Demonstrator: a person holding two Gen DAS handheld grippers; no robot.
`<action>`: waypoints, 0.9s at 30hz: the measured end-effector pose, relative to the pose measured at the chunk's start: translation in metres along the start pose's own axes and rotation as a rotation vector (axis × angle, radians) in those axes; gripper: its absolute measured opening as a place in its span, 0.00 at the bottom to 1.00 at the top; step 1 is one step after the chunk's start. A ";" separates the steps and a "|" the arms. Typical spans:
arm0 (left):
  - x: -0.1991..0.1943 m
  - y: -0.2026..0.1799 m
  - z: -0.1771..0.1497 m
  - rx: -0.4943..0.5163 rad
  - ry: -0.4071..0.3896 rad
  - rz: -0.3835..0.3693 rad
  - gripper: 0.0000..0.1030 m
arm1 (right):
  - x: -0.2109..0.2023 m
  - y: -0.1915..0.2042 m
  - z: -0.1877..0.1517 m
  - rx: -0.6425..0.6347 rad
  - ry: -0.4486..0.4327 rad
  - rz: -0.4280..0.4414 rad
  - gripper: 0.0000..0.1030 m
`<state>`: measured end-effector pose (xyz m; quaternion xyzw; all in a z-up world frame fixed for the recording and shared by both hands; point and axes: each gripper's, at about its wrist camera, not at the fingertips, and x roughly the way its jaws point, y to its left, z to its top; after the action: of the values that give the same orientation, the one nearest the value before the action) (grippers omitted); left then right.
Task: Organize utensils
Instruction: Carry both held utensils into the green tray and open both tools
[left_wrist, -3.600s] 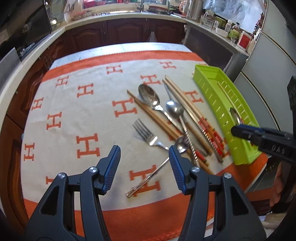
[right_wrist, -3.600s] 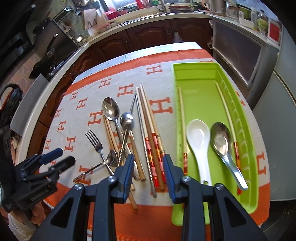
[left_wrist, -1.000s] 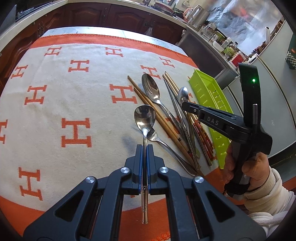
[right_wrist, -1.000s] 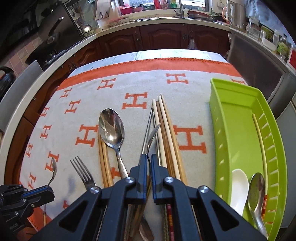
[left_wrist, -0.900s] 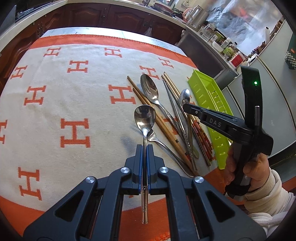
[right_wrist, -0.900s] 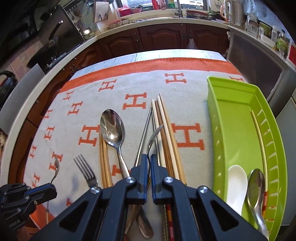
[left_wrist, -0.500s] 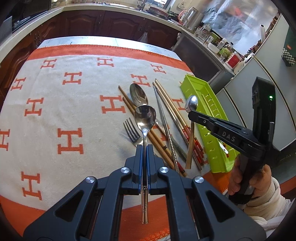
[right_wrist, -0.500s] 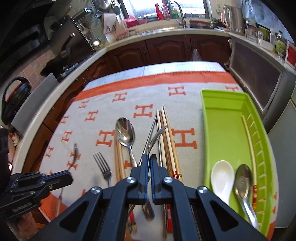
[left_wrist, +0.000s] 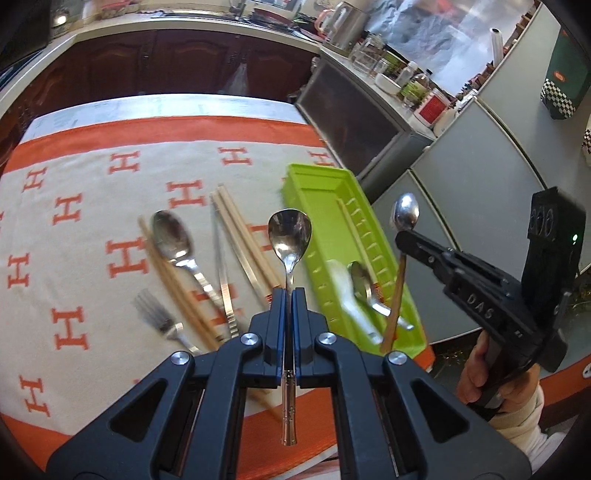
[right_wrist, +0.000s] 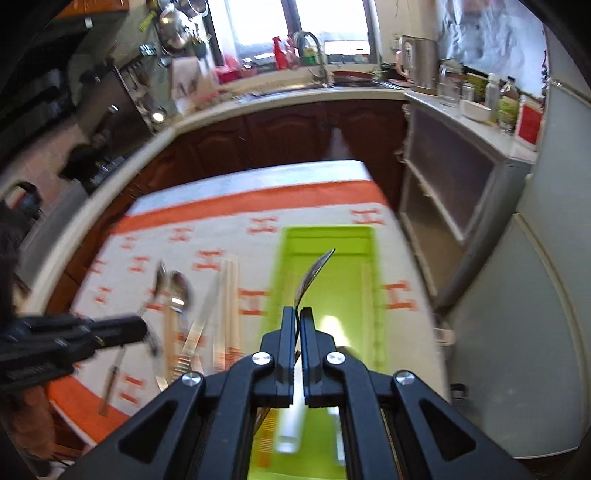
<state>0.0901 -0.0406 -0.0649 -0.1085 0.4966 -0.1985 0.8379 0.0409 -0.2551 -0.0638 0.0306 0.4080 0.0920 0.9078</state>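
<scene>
My left gripper (left_wrist: 288, 295) is shut on the handle of a steel spoon (left_wrist: 290, 236), held above the cloth beside the green tray (left_wrist: 321, 177). My right gripper (right_wrist: 298, 314) is shut on a wooden-handled spoon (right_wrist: 314, 273), seen edge-on over the tray (right_wrist: 328, 236). The left wrist view shows the right gripper (left_wrist: 403, 240) past the tray's right rim, with that spoon's bowl (left_wrist: 405, 214) pointing up. A white spoon (left_wrist: 347, 295), a metal spoon (left_wrist: 360, 275) and a chopstick lie in the tray. A large spoon (left_wrist: 171, 236), a fork (left_wrist: 159, 317) and chopsticks (left_wrist: 240, 229) lie on the cloth.
The orange-and-white H-patterned cloth (left_wrist: 74, 258) covers the table; its near edge runs under the grippers. A grey cabinet (left_wrist: 354, 122) and fridge (left_wrist: 480, 177) stand close to the tray's right. A hand (left_wrist: 480, 369) holds the right gripper. Kitchen counters line the back.
Both grippers have risen and moved right toward the green tray, each still shut on its spoon. The right gripper's spoon now hangs over the tray.
</scene>
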 end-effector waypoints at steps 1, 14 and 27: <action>0.005 -0.011 0.005 0.008 0.003 -0.007 0.01 | 0.004 -0.006 -0.001 -0.010 0.010 -0.023 0.02; 0.108 -0.086 0.040 0.029 0.112 -0.001 0.01 | 0.070 -0.035 -0.016 -0.009 0.125 0.013 0.02; 0.146 -0.069 0.053 0.007 0.139 0.104 0.10 | 0.083 -0.050 0.000 0.129 0.126 0.087 0.18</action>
<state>0.1831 -0.1677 -0.1281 -0.0655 0.5579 -0.1637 0.8110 0.1016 -0.2884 -0.1316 0.1006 0.4679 0.1065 0.8716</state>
